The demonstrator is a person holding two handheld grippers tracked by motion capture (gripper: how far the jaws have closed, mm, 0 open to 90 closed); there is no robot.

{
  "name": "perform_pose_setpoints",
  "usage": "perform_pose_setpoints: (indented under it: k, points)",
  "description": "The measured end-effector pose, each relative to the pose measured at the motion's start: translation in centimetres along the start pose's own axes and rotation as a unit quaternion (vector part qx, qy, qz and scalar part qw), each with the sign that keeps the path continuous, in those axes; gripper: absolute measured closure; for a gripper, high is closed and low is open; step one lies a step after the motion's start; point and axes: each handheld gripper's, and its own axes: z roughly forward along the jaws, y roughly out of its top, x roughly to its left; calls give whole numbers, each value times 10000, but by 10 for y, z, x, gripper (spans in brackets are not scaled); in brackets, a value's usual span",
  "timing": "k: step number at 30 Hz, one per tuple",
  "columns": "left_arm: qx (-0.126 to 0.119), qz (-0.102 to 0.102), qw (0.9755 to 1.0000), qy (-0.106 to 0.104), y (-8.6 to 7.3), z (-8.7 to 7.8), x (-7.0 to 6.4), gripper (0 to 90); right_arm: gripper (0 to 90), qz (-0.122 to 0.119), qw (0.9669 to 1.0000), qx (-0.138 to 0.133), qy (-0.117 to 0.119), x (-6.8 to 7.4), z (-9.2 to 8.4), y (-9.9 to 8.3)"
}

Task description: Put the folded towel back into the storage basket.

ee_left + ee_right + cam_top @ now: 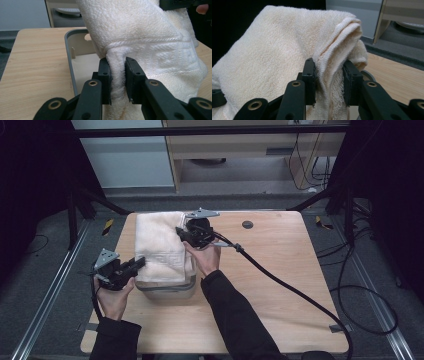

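Both claws pinching a fluffy cream towel (161, 245) over a grey tub.
Left gripper (134, 266) clamps a looped terry fold; right gripper (186, 236) grips the layered hem. Rounded plastic bin (69, 53) sits just beyond the left jaws, on a pale wood table (280, 270) with bare room right of the right gripper.

towel (161, 245) hides most of grey tub (167, 290) | tub contents perhaps none, unclear

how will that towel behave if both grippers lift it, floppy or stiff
Probably floppy: the towel drapes over the grey bin and bunches where the left gripper pinches it. Its looped pile likely resists slipping in the right gripper. It looks light.
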Motion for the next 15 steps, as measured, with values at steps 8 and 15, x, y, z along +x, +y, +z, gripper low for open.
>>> perform_pose_setpoints:
  k: [8,15]
  points:
    - [166,22,9998,86,-7,9,4,757,680,37,9999,127,-31,-2,11,-9]
    - [304,5,9995,101,-11,14,8,757,679,72,9997,230,-62,-3,19,-16]
